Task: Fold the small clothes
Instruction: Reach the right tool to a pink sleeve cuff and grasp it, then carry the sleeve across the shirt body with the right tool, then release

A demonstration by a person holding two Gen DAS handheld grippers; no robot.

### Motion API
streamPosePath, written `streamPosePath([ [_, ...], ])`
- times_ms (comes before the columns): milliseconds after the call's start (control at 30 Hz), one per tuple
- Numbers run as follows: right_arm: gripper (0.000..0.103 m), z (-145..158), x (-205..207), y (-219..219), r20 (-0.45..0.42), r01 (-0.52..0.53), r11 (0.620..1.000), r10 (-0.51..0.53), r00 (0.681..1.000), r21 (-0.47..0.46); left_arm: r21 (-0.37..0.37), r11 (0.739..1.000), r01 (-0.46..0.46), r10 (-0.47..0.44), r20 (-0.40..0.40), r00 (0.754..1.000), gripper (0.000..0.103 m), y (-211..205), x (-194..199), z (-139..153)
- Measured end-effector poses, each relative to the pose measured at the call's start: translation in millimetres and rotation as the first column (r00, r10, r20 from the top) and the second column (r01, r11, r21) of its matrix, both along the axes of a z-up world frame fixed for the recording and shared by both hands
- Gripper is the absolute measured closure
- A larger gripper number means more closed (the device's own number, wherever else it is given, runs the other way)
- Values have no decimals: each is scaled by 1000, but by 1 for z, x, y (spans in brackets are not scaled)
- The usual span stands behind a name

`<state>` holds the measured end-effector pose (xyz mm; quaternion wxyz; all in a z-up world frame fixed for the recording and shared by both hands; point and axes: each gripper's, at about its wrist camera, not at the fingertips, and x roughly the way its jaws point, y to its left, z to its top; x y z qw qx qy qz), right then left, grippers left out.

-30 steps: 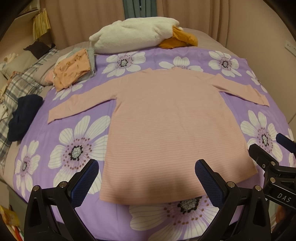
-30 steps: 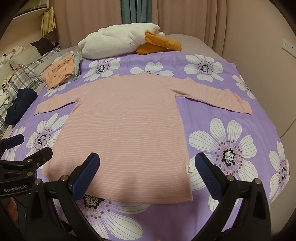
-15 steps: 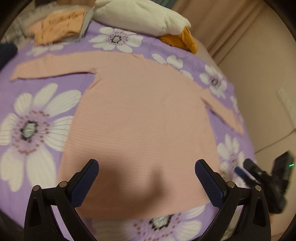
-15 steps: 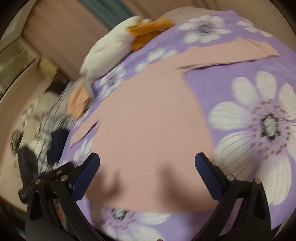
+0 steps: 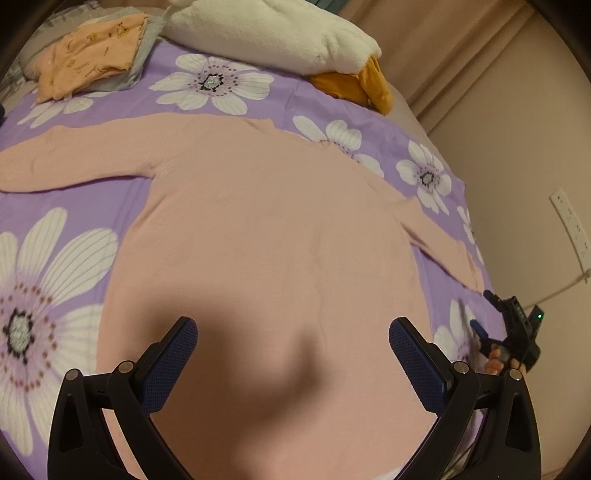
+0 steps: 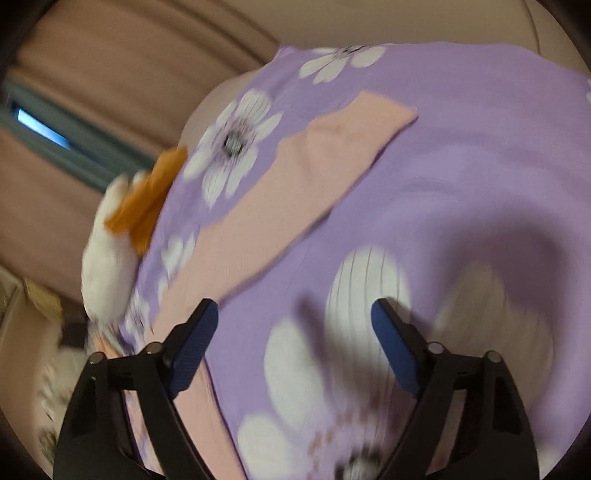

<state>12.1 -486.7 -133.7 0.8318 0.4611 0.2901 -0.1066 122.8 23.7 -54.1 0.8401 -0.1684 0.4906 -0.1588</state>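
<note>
A pink long-sleeved top [image 5: 266,236] lies flat, sleeves spread, on the purple flowered bedspread [image 5: 55,214]. My left gripper [image 5: 293,365] is open and empty, low over the top's lower body. My right gripper [image 6: 293,343] is open and empty, above the bedspread beside the top's right sleeve [image 6: 295,192]; its left finger is over the top's side edge. The right gripper also shows in the left wrist view [image 5: 513,332], past the right sleeve. The right wrist view is blurred.
A white plush pillow [image 5: 273,33] with an orange cloth [image 5: 354,86] lies at the bed's head. Folded orange and grey clothes [image 5: 92,55] sit at the far left. A wall [image 5: 517,147] with a socket runs along the bed's right side.
Both grippers have moved forward and lower over the bed. The left one has closed in on the top's body. The right one has swung right, toward the right sleeve.
</note>
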Motion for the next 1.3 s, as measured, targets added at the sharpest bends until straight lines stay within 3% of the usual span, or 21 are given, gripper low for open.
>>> streamPosePath([
  [367,54,-10,41,-97,107,219,961,-239,965,168,59,998,-12,13,-13,1000,0,-12,33,-9],
  [433,76,-10,45,-107,95,248,955,-266,959,163,70,997,-18,19,-22,1000,0,-12,36,-11],
  [467,94,-10,46,-110,60,260,956,-270,961,134,74,997,-20,22,-25,999,0,-12,38,-12],
  [500,98,-9,47,-114,25,265,959,-269,963,103,79,997,-24,27,-27,999,0,-12,39,-13],
  [667,96,17,36,-115,72,241,971,-239,968,-14,95,994,-48,51,-35,998,0,-7,45,-17],
  [833,96,14,37,-128,-44,251,968,-251,967,-15,125,987,-100,105,-39,994,0,5,49,-22],
  [967,96,59,40,-109,21,196,975,-195,981,-104,117,984,-131,137,-49,989,0,22,51,-23],
  [1100,96,122,75,-64,75,83,974,-69,995,-212,96,983,-154,159,-41,986,0,38,50,-20],
  [1300,96,205,133,39,94,-106,912,156,983,-396,76,983,-170,172,-24,985,0,62,47,-13],
])
